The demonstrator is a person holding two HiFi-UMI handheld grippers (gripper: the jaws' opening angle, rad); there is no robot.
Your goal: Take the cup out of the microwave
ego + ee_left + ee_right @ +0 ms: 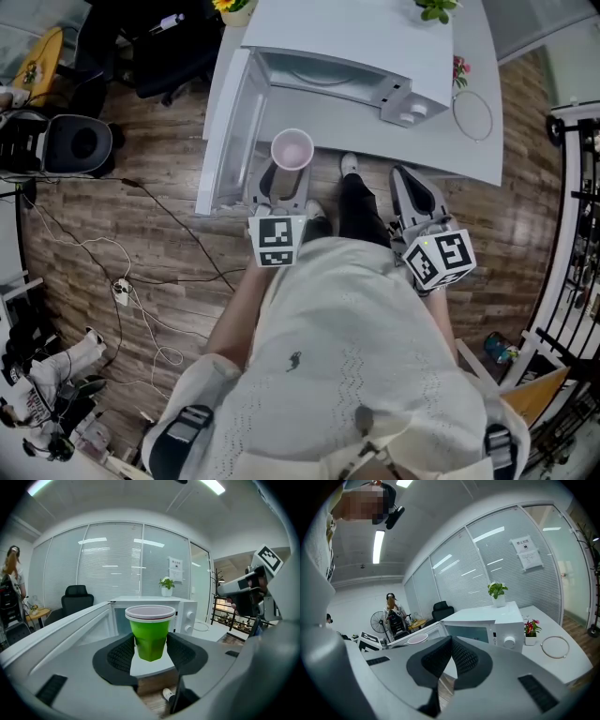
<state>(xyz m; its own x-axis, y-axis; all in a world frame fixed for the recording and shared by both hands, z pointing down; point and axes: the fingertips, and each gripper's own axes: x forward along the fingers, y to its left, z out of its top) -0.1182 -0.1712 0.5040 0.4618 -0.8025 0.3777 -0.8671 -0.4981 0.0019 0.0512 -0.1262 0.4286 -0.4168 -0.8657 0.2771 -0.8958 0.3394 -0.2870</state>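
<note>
Cup (150,634) sits squeezed between the pads (123,654) of the left gripper (150,652), straight up so nothing spills. It is outside the microwave (356,42), past the table's (487,159) front edge, beside the open door (230,122). The right gripper (449,660) is closed tight, holding nothing.

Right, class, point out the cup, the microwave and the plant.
cup (150,639), left gripper view, on its green wall.
microwave (506,631), right gripper view, on its control panel.
plant (497,589), right gripper view, on its leaves.
</note>
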